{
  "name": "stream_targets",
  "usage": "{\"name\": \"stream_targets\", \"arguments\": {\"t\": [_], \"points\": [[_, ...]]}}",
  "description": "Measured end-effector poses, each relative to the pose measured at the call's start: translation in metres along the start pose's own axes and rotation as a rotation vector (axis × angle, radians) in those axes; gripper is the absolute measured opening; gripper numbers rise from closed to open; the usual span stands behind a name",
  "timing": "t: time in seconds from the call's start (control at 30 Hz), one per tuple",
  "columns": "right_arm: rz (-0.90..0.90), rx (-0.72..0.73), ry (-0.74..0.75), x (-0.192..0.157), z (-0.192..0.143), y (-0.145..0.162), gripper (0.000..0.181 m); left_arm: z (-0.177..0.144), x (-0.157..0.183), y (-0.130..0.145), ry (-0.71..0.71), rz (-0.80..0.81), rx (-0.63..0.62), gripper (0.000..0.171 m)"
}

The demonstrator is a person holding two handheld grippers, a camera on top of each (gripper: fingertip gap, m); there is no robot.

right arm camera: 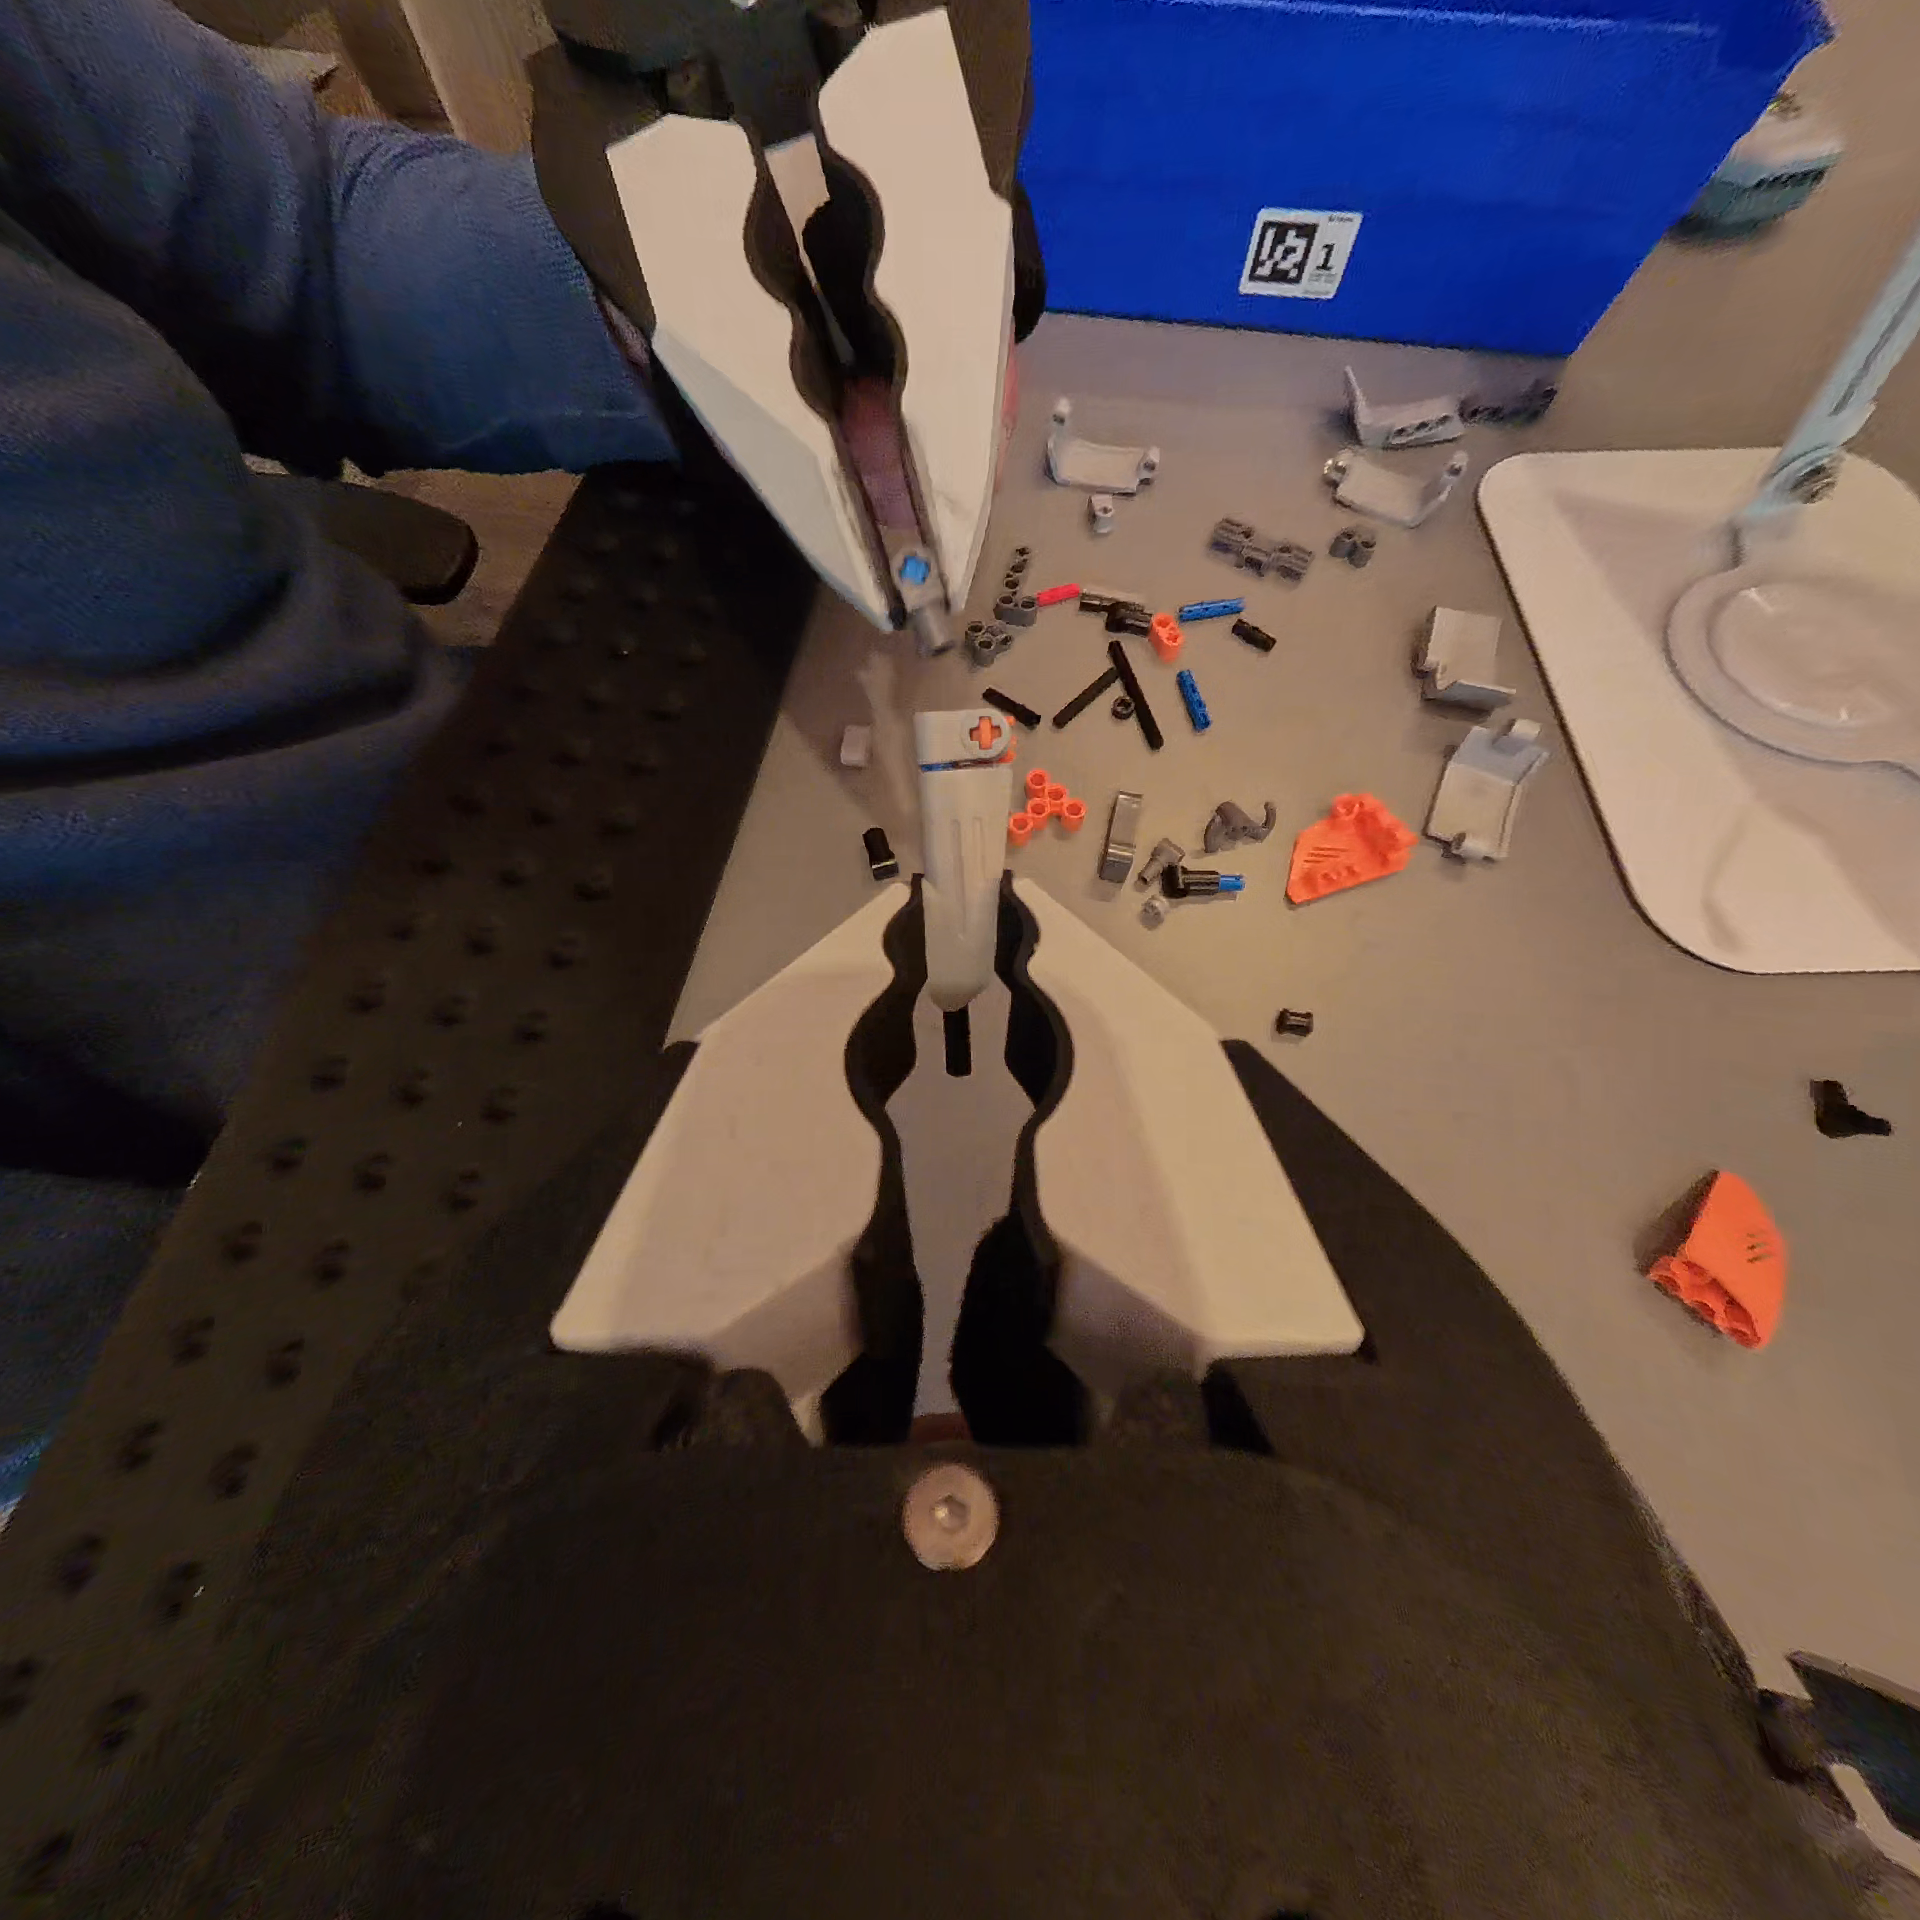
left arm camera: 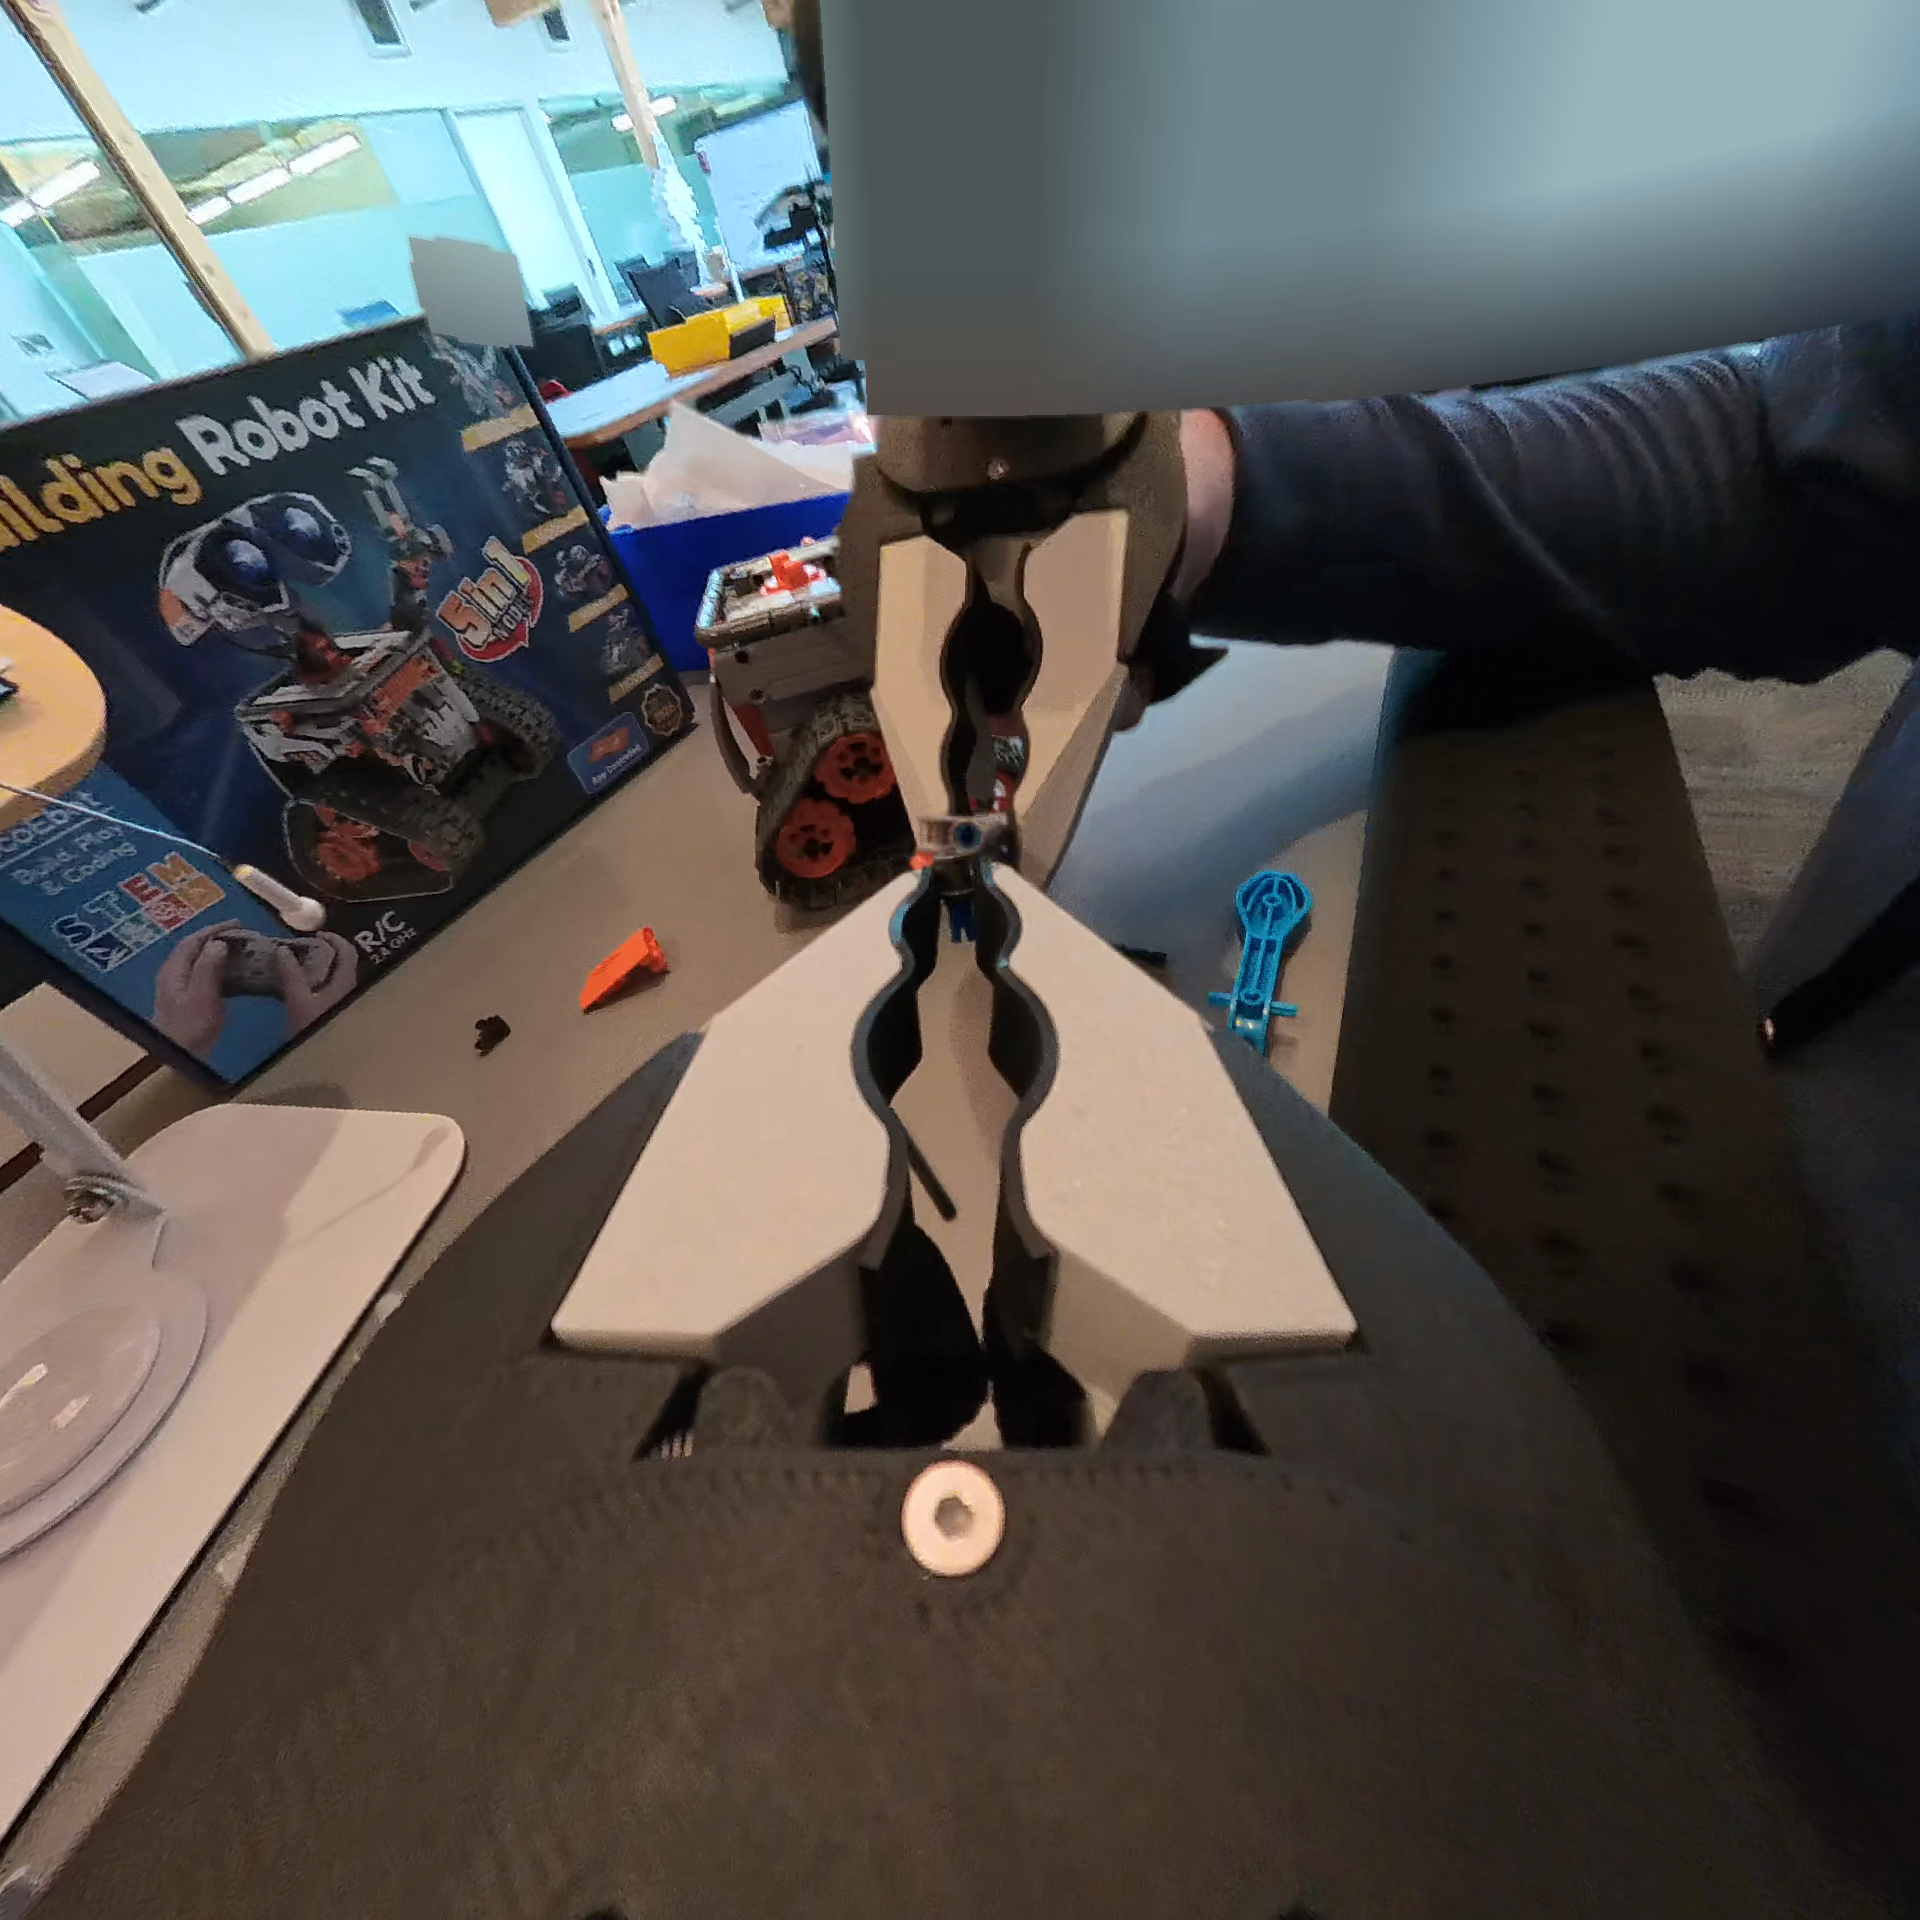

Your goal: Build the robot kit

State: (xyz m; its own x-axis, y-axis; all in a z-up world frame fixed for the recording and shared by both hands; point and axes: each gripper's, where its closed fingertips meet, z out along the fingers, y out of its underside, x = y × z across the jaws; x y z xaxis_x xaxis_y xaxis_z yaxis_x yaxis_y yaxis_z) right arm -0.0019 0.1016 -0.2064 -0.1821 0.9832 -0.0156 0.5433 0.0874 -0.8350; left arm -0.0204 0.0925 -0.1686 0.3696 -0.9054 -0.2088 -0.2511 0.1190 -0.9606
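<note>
My right gripper (right arm camera: 961, 894) is shut on a light grey curved panel (right arm camera: 958, 831) with an orange cross pin (right arm camera: 985, 734) at its far end. My left gripper (right arm camera: 923, 615) comes in from the top, shut on a thin grey beam (right arm camera: 928, 613) with a blue pin (right arm camera: 914, 569). The beam's tip is just short of the panel's pinned end. In the left wrist view my left gripper (left arm camera: 956, 885) meets the right gripper (left arm camera: 969, 821) tip to tip, with the small grey and blue parts (left arm camera: 961, 836) between them.
Several loose black, grey, blue and orange parts (right arm camera: 1143, 675) lie on the grey table before a blue bin (right arm camera: 1403, 156). A tracked robot model (left arm camera: 810, 748) and kit box (left arm camera: 312, 675) stand left. White stand base (right arm camera: 1714, 675), black perforated board (right arm camera: 468, 935), blue tool (left arm camera: 1262, 956). There is about 5 cm between the tips of the two grippers.
</note>
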Motion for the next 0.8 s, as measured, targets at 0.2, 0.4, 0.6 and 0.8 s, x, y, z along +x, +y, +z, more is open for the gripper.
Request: {"name": "stream_targets", "arguments": {"t": [0.2,0.4,0.6,0.8], "points": [[0.039,-0.085,-0.149,-0.0034,-0.0051,-0.0028,0.009,0.0030,0.0020,0.0084,0.007,0.007,-0.025,0.004],[0.030,-0.150,-0.182,-0.0041,0.0001,-0.0007,0.009,0.0036,0.0053,0.0075,0.034,-0.034,0.002,0.004],[0.029,-0.150,-0.198,-0.0058,0.0001,0.0011,0.009,0.0048,0.0072,0.0084,0.056,-0.060,0.011,0.004],[0.035,-0.147,-0.228,-0.0082,-0.0001,0.0029,0.009,0.0058,0.0105,0.0096,0.074,-0.056,0.008,0.004]]}}
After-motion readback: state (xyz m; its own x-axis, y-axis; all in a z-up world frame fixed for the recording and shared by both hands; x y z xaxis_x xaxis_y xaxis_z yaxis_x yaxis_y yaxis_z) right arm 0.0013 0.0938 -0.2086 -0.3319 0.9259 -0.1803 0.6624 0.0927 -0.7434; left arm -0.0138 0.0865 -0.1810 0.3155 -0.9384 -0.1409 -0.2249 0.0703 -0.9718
